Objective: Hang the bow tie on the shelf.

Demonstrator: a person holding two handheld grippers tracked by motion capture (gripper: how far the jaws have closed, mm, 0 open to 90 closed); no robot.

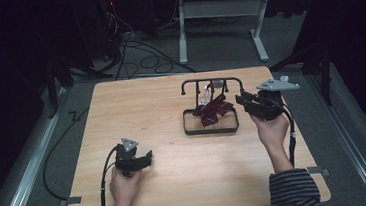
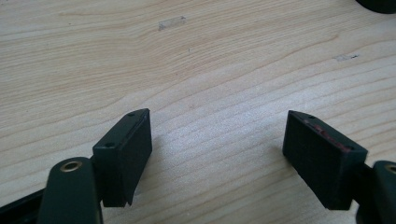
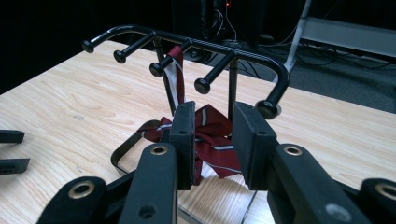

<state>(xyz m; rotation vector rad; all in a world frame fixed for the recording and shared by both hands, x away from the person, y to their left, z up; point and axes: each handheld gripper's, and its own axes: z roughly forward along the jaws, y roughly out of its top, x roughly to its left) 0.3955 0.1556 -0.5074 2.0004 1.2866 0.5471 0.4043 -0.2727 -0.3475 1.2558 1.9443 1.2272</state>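
In the high view, the person is sitting at a light wooden tabletop (image 1: 171, 109) with a claw in each hand. The left claw (image 1: 148, 158) is resting low near the front left part of the tabletop, its jaws spread and nothing between them. The right claw (image 1: 240, 99) is being held up at the right side of a black rack (image 1: 211, 126), its tip pointing at the rack's right end. A dark red striped tie (image 1: 212, 109) is lying bunched in the rack's base tray, with one strip of it running up toward the top bar. Striped sleeves are showing at the bottom edge, and cables are trailing over the grey floor behind.

In the left gripper view, the left claw (image 2: 217, 140) is hovering just above bare wood grain, its two black jaws standing wide apart and gripping nothing.

In the right gripper view, the right claw (image 3: 214, 140) is pointing at the black rack (image 3: 196, 44), whose row of knobbed pegs is sticking out toward the camera. The jaws are standing a little apart, released, with the tie (image 3: 212, 135) showing in the gap beyond them; whether they are touching the cloth I cannot tell. A strip of the tie is hanging from the bar down into the heap in the tray.
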